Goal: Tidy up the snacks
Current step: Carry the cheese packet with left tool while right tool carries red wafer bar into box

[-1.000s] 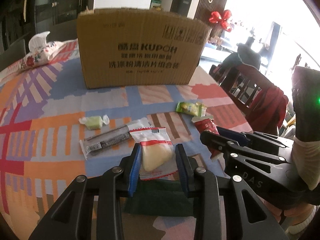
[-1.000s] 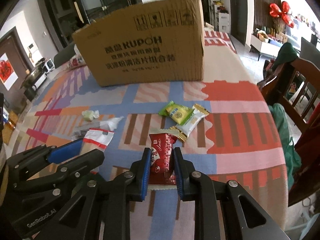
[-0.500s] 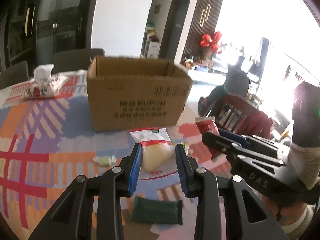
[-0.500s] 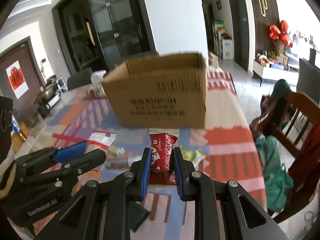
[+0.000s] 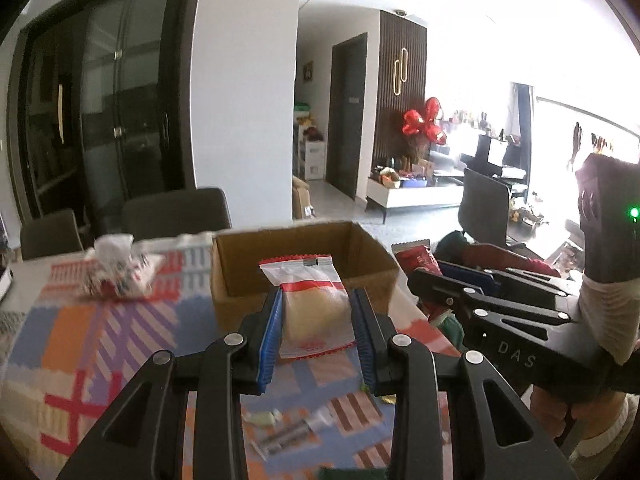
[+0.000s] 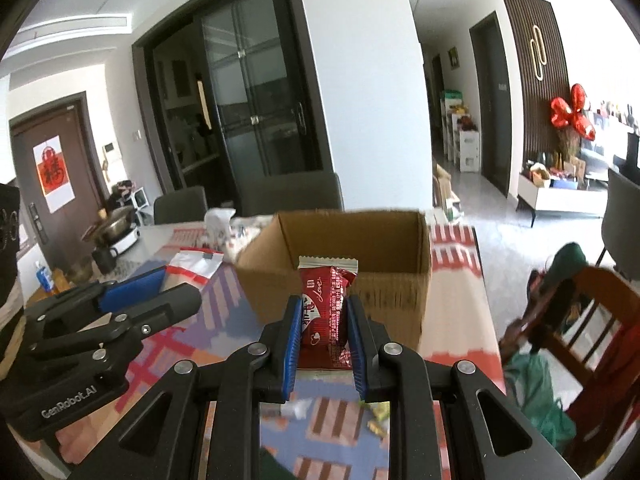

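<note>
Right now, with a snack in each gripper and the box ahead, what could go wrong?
The left gripper pinches the white packet by its lower half only; it may slip. The right gripper with the red packet sits close beside it, so they could collide over the cardboard box. Either drop could miss the opening.

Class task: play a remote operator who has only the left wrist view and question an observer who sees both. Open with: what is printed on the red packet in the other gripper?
Observer: The red packet shows the word "love" in white script and a white patch at its lower left.
Operator: Is the right gripper closed on it?
Observer: Yes, the right gripper has its blue pads pressed against both sides of the packet.
Operator: What lies to the left of the table?
Observer: A side counter with a metal pot on it, by a brown door bearing a red paper sign.
Operator: Anything inside the cardboard box?
Observer: Only bare inner walls show; its floor is hidden.
</note>
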{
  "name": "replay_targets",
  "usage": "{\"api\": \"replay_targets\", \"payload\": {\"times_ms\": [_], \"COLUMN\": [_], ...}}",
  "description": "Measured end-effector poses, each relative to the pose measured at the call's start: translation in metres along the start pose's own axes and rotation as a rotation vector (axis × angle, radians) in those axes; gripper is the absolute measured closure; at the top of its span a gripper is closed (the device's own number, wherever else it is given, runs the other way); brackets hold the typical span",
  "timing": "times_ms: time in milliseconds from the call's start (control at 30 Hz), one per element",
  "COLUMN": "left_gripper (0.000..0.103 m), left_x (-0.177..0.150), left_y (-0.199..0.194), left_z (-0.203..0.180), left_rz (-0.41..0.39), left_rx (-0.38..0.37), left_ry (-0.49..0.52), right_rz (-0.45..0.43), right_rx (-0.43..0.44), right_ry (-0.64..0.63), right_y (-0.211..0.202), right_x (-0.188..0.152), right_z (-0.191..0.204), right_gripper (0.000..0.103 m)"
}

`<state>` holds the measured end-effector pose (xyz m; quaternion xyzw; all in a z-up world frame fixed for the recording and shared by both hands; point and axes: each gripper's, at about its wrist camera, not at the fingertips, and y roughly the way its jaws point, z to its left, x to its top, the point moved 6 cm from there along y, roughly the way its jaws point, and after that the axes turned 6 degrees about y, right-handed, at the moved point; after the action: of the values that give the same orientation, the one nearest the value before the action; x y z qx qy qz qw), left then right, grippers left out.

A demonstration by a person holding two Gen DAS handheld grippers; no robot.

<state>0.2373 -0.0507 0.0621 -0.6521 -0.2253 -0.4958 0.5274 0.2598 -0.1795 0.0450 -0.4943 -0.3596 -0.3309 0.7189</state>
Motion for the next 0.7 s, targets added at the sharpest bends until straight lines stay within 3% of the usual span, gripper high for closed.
{"api": "replay_targets", "payload": {"times_ms": [333, 700], "left_gripper": [0.069, 0.069], "left_x": [0.033, 0.042], "left_y": [0.025, 0.078], "left_z": [0.024, 0.049], "left_rz": [0.004, 0.080], "left_rx": [0.018, 0.030], "left_ry": [0.022, 0.002], "right_rz": [-0.021, 0.039], "right_rx": [0.015, 0.006], "right_ry": [-0.022, -0.030], "right_y": [0.024, 0.072], "right_x": [0.052, 0.067], "right_z": [0.006, 0.000], "right_gripper": [0.080, 0.080]}}
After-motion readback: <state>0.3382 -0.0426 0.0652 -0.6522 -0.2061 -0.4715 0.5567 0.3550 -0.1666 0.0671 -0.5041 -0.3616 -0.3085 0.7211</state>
